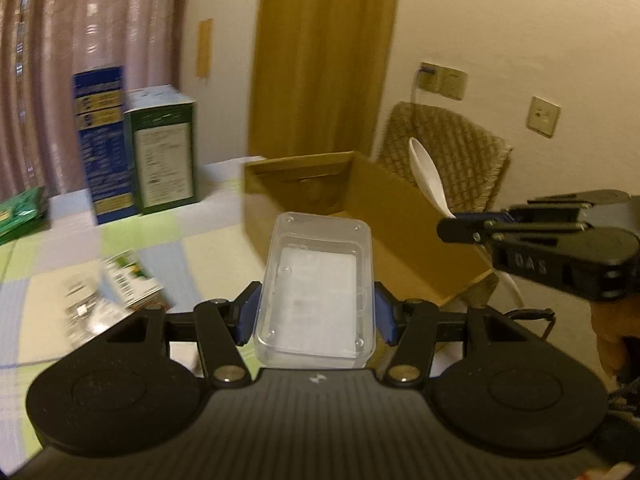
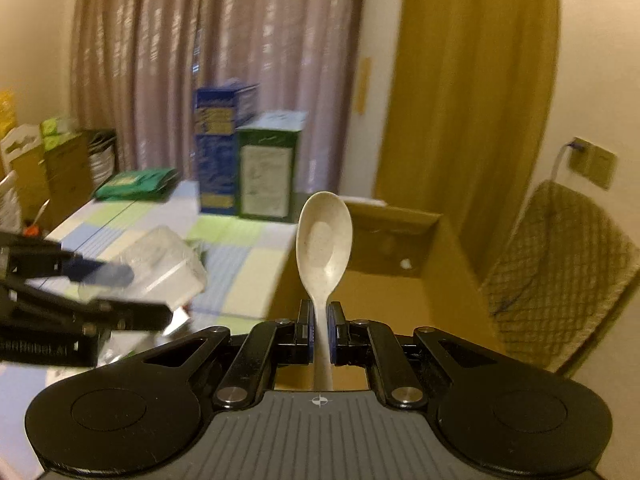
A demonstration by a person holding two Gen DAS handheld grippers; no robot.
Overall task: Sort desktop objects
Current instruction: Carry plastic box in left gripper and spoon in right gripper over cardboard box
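Counts: one clear plastic container [image 1: 316, 292], one white spoon [image 2: 324, 240], one open cardboard box [image 1: 404, 240], two upright cartons at the far end of the table [image 1: 40, 288], blue [image 1: 102, 140] and green [image 1: 164, 148], standing side by side. One green packet [image 2: 134, 184] lying flat near the table's far left edge. One small printed box [image 1: 128, 280] lying on the checked cloth, blurred, print unreadable. One wicker chair [image 2: 560, 280] beyond the cardboard box.

Left tongs [image 1: 316, 312]: about half open, blue pads pressed on the two long sides of the clear plastic container. Container is held off the table, open side facing the camera, in front of the cardboard box's near wall. In the right wrist view the same container [image 2: 164, 264] shows blurred, above the cloth, left of the box.

Right tongs [image 2: 320, 332]: fully narrow, clamped on the white spoon's handle. Spoon stands upright, bowl up and hollow side facing the camera, with the cardboard box's open top behind it. In the left wrist view the right tongs [image 1: 460, 230] sit above the box's right wall, spoon sticking up from the tip.

Box interior: a dark item at the far end, too dim to identify; a small white spot on the inside wall.
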